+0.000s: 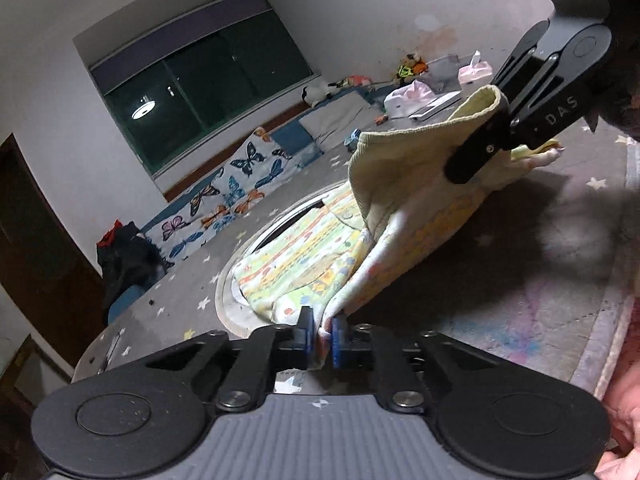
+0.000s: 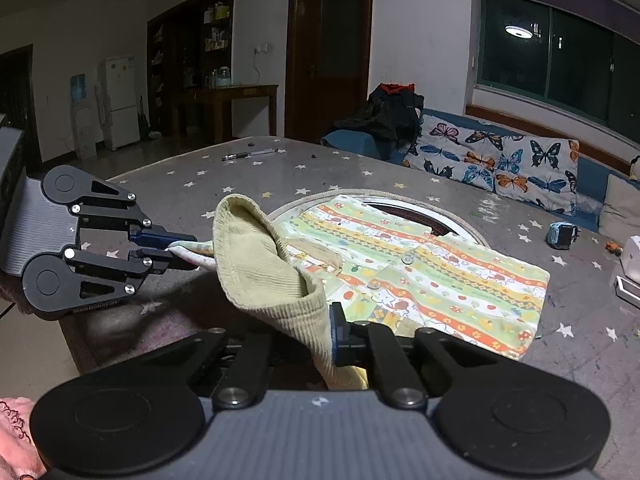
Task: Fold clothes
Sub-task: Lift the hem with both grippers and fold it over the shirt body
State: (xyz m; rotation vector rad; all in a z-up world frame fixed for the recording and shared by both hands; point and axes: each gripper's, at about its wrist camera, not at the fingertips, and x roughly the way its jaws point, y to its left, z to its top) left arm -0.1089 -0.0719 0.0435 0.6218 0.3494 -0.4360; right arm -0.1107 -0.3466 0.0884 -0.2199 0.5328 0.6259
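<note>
A small child's garment [image 2: 424, 276] with a yellow, green and orange print and a pale green ribbed cuff [image 2: 256, 264] lies on the grey star-patterned table [image 2: 400, 176]. My left gripper [image 1: 323, 334] is shut on a white printed edge of the garment; it also shows in the right wrist view [image 2: 182, 249]. My right gripper [image 2: 320, 340] is shut on the ribbed cuff end and lifts it; it also shows in the left wrist view [image 1: 486, 136]. The garment [image 1: 304, 252] hangs stretched between both grippers, the far part resting on the table.
A round inset ring [image 2: 456, 216] in the table lies under the garment. A pen [image 2: 250, 155] lies at the far edge, a blue watch [image 2: 563, 235] at the right. A butterfly-print sofa [image 2: 496, 160] stands beyond. Tissue packs and boxes [image 1: 416, 98] clutter one end.
</note>
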